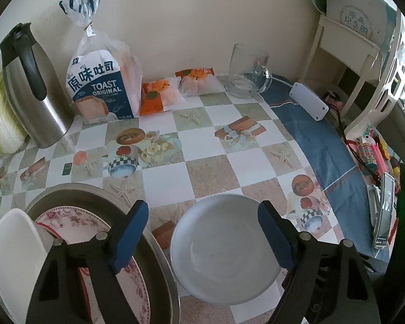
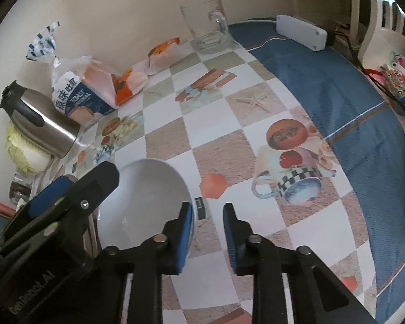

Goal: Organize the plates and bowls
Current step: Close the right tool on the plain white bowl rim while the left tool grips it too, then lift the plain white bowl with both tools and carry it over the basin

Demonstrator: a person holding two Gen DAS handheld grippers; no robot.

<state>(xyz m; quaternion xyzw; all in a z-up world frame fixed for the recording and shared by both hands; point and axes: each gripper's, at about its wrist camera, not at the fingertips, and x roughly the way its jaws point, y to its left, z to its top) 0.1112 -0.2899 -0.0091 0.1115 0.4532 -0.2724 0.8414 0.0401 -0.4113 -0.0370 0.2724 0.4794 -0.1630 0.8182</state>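
Plates and bowls are partly gathered; judged from the layout, one piece is left to stow.

1. Desk (image 1: 202, 145): flat top under a glossy checked cloth printed with cups and starfish. It carries everything below.
2. Pan (image 1: 75, 187): a large, round, shallow vessel of dull grey metal with a thin raised rim. It serves as the collecting point.
3. Plate (image 1: 78, 221): lies flat inside the pan. It is glazed ceramic, white with a pink floral band and a red edge line.
4. Loose bowl (image 1: 224, 248): stands upright on the desk just beside the pan, on the side away from the tilted bowl. It is outside the pan and appears close to its rim without clear contact. It is plain white, smooth and glossy, with a wide, shallow curve and a thin lip.
5. Tilted bowl (image 1: 13, 248): leans on its side within the pan, partly over the plate. It is plain white and smooth, and deeper than the loose bowl.
6. Left tongs (image 1: 202, 208): spread wide over the loose bowl, gripping nothing.
7. Right tongs (image 2: 208, 206): parted by a narrow gap with bare desk showing through. One pad sits at the loose bowl's lip; no grip is visible.

Remaining work, as judged: transfer the loose bowl into the pan. The glaze may slip between the pads.
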